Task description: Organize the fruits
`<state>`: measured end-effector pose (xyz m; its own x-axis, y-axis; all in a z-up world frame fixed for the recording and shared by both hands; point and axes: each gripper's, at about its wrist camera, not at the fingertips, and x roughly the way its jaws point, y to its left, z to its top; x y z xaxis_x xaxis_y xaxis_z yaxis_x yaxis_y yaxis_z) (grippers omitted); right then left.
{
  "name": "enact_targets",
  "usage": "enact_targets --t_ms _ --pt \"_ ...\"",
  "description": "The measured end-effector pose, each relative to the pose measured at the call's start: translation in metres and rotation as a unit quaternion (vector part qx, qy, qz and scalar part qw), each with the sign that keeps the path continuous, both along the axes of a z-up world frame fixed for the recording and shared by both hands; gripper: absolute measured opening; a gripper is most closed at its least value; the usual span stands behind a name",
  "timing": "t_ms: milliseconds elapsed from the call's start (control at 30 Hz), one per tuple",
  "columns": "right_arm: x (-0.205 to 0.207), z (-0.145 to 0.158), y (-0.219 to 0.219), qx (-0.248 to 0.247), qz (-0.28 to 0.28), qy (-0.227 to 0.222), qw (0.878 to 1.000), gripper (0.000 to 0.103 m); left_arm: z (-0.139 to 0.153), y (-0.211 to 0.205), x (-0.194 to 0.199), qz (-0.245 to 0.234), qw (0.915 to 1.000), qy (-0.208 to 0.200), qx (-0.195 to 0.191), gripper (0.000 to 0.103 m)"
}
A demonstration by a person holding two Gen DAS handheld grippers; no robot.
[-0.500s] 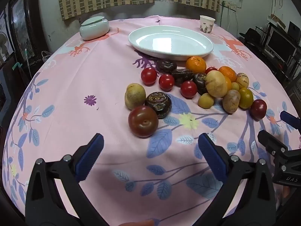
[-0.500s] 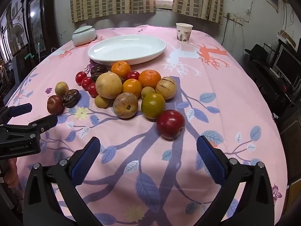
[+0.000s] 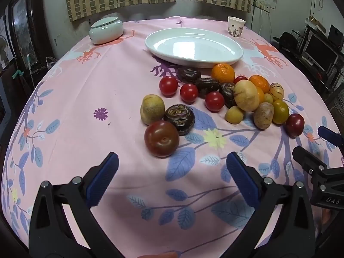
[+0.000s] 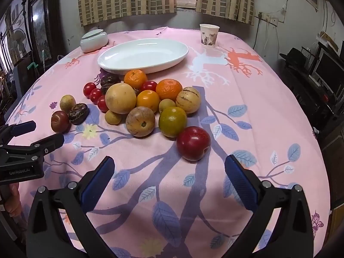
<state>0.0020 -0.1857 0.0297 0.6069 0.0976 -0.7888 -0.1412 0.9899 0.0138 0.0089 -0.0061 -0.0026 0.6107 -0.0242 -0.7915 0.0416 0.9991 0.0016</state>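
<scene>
Several fruits lie in a heap on the pink tablecloth in front of an empty white oval plate (image 3: 193, 47) (image 4: 143, 56). My left gripper (image 3: 172, 172) is open and empty, just short of a dark red plum (image 3: 161, 138) (image 4: 60, 121). A dark wrinkled fruit (image 3: 179, 118) and a yellow-green fruit (image 3: 152, 108) lie behind the plum. My right gripper (image 4: 169, 173) is open and empty, just short of a red plum (image 4: 193, 143) (image 3: 295, 124). Oranges (image 4: 168, 89), cherry tomatoes (image 3: 168, 86) and a pale round fruit (image 4: 120, 97) fill the heap.
A lidded pale green dish (image 3: 106, 30) (image 4: 94, 38) stands at the back left. A paper cup (image 3: 235, 26) (image 4: 209, 35) stands at the back right. The right gripper shows at the right edge of the left wrist view (image 3: 322, 148). Dark furniture stands off the table's right side.
Both grippers have edged slightly forward toward the fruit. Both stay open and no fruit has moved.
</scene>
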Motion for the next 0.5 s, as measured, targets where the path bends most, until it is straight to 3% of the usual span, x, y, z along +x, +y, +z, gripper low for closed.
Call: enact_targets --t_ms 500 --pt "-0.0042 0.0000 0.0016 0.005 0.006 0.000 1.000 0.102 -0.0015 0.0053 -0.0059 -0.002 1.0000 0.003 -0.002 0.101"
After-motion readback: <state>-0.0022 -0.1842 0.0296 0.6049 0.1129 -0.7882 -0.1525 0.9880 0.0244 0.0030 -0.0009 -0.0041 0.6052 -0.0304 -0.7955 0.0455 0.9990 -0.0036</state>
